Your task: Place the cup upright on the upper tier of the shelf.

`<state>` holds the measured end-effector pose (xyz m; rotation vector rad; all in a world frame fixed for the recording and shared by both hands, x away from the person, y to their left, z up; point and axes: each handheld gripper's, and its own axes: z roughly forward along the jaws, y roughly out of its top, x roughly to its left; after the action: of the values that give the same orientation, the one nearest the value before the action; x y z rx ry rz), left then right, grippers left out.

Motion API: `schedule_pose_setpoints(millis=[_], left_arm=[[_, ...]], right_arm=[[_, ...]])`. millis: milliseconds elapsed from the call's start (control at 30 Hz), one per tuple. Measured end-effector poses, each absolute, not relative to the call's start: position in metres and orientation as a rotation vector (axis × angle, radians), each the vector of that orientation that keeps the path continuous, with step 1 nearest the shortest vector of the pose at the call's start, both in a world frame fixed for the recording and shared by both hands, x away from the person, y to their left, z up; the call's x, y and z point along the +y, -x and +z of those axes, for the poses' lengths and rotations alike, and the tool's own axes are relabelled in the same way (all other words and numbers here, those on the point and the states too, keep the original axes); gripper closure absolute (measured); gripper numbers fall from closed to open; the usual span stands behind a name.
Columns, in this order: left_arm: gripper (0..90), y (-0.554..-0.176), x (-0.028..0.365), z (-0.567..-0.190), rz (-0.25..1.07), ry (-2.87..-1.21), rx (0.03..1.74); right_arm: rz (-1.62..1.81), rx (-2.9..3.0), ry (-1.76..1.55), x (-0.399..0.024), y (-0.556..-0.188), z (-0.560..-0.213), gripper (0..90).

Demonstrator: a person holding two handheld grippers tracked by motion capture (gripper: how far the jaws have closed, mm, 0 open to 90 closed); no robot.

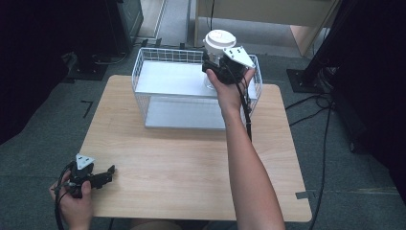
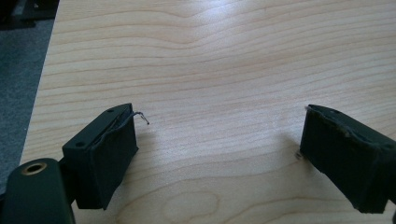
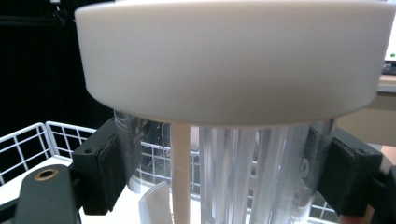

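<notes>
— What is your right gripper (image 1: 215, 67) holding?

— Your right gripper pinches a clear plastic jar (image 3: 243, 172) with a broad white lid (image 1: 219, 39). In the right gripper view the two black fingers (image 3: 109, 163) press on the jar's ribbed wall from either side, just under the lid's rim. A pale rod stands upright inside the jar, next to the clear ribs.

— And where does the jar sit against the rest of the scene?

— You hold it upright over the far right part of the white wire basket (image 1: 143, 72), its lid above the basket's rim. The basket stands at the far edge of the wooden worktop (image 1: 191, 163), and its pale floor shows bare to the left of the jar. Your right forearm stretches from the near edge across the worktop to reach it. Whether the jar's base touches the basket floor, I cannot tell.

— What about your left hand (image 1: 72, 203)?

— It rests at the near left corner of the worktop, well apart from the basket, with the left gripper (image 1: 103, 176) pointing across the wood. In the left gripper view its fingers (image 2: 105, 154) stand spread wide, with bare wood grain between them and nothing held.
</notes>
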<state>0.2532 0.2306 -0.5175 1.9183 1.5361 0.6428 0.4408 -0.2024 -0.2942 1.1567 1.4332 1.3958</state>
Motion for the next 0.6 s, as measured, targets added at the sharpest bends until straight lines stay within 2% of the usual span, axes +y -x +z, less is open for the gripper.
schedule_pose_setpoints(millis=[600], left_arm=[[11.2,-0.254,0.23,-0.517,0.64,-1.92,1.536]], right_arm=[[1.457,1.479,-1.183,-0.214,-0.434,-0.288,14.1]])
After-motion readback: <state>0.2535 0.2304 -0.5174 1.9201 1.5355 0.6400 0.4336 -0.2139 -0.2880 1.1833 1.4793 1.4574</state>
